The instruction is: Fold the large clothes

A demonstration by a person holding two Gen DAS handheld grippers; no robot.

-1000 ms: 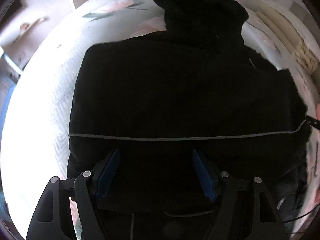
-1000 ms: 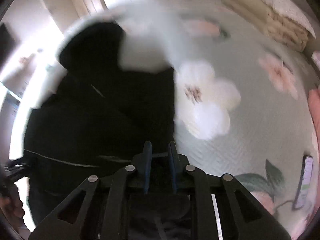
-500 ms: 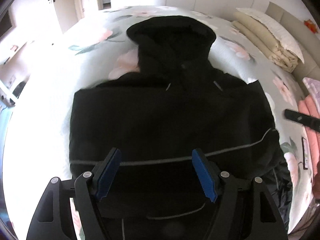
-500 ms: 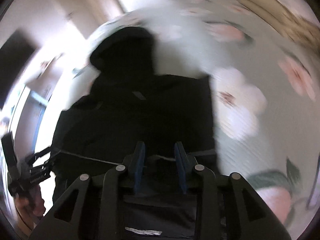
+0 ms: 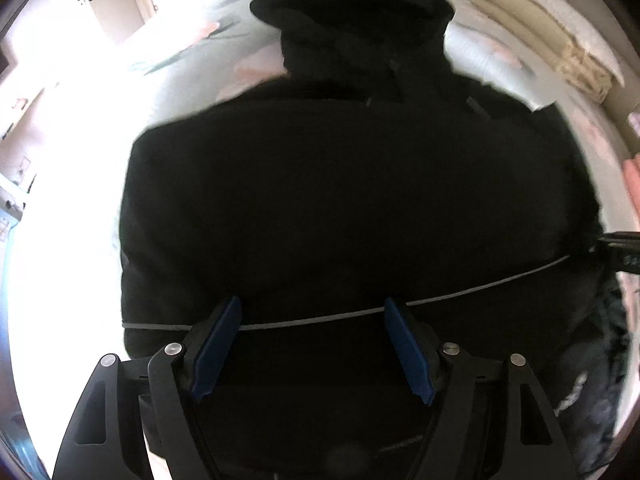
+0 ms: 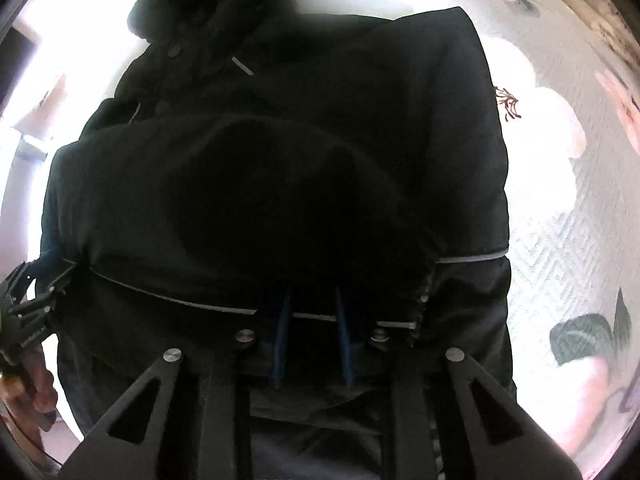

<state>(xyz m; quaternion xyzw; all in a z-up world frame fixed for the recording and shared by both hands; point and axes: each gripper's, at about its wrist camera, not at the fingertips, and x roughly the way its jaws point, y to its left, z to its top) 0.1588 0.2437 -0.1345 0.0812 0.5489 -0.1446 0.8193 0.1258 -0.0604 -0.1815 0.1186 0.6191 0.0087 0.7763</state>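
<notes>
In the left wrist view, a black hooded jacket with a thin grey reflective stripe fills the centre, spread on a pale floral quilted bedspread; the left gripper hangs over its lower part, blue pads spread wide, gripping nothing. Cream folded bedding sits upper right. In the right wrist view, the right gripper has its narrowly spaced pads pinching the jacket's striped fold; a bare hand shows lower left. Small lettering there is unreadable.
</notes>
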